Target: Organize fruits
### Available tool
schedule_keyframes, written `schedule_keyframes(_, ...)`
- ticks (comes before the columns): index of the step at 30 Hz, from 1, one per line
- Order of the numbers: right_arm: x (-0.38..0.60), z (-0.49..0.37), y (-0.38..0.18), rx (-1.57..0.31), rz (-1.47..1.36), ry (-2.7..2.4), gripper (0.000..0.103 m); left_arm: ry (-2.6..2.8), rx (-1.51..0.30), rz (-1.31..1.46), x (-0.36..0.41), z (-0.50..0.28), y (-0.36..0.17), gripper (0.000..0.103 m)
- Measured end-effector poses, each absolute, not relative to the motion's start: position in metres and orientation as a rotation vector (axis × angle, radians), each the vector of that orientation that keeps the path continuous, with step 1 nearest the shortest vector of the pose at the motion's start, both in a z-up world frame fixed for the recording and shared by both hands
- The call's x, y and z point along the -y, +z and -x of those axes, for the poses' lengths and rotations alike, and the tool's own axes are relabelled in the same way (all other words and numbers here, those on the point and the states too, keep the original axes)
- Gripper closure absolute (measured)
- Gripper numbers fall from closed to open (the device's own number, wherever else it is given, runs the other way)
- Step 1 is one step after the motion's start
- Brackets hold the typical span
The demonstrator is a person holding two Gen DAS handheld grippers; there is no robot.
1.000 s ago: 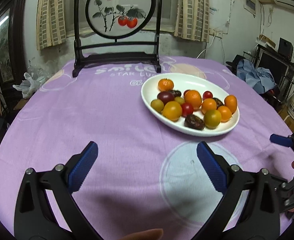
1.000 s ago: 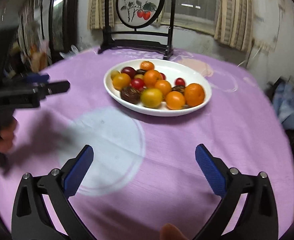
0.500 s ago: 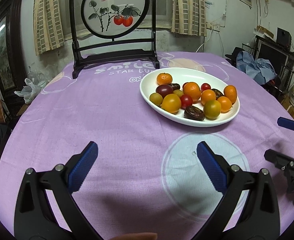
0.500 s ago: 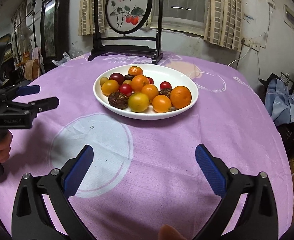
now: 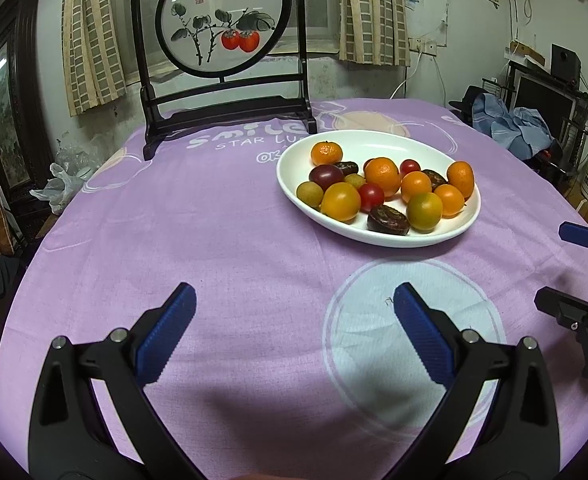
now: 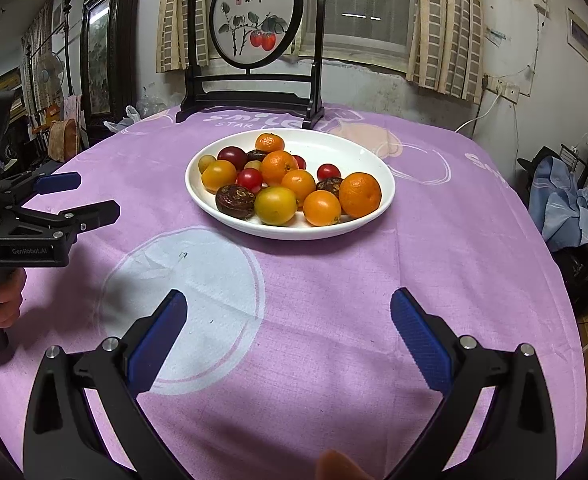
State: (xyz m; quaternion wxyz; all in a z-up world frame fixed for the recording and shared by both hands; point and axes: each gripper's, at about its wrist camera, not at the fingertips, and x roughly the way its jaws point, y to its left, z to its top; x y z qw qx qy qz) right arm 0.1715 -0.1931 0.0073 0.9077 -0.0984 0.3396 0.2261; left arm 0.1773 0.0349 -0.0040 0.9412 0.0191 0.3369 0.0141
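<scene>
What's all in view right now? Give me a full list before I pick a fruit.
plate: one, white, oval, mid-table
fruits: about fifteen, orange, yellow, red, dark purple, brown, piled on plate
tablecloth: one, purple, covers table
round painted screen: one, black frame, behind plate
curtains: striped beige, at window
blue cloth: heaped right of table
left gripper: open, empty, above tablecloth
right gripper: open, empty, above tablecloth

Dim warm indoor light, soft shadows under plate (image 6: 373, 168), sharp center, heavy fisheye warp and vignette at edges.
</scene>
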Motion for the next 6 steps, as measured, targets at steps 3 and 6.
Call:
schedule_keyframes(3, 0.1930, -0.1720, 0.0067, -0.702, 0.203, 0.468, 0.001, 0.035, -0.693, -0.037, -0.0357, -0.1780, -0.0053, 0.002)
schedule_keyframes(6, 0.1930, -0.1720, 0.0067, -0.704, 0.203, 0.468, 0.001, 0.035, -0.698, -0.034, -0.0362, -0.1782, -0.0056, 0.002)
